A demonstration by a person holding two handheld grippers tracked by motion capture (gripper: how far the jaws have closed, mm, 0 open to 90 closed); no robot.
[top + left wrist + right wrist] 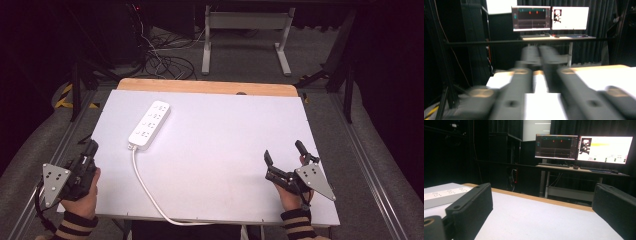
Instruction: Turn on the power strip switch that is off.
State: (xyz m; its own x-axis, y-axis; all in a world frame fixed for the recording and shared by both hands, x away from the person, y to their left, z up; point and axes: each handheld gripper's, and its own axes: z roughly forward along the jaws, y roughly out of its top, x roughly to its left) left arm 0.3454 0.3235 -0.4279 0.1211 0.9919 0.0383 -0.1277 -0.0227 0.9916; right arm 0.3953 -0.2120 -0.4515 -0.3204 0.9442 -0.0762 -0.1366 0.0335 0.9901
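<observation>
Closed left claw (540, 75), power strip (149, 124) beyond.

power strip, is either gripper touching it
No: the power strip lies alone at the far left of the table, with the left gripper and right gripper both well short of it.

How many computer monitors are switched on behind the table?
2. The lit monitor with dark graphs stands on the wooden desk beyond the table; the lit monitor with a mostly white screen stands beside it on its right, touching edges.
</observation>
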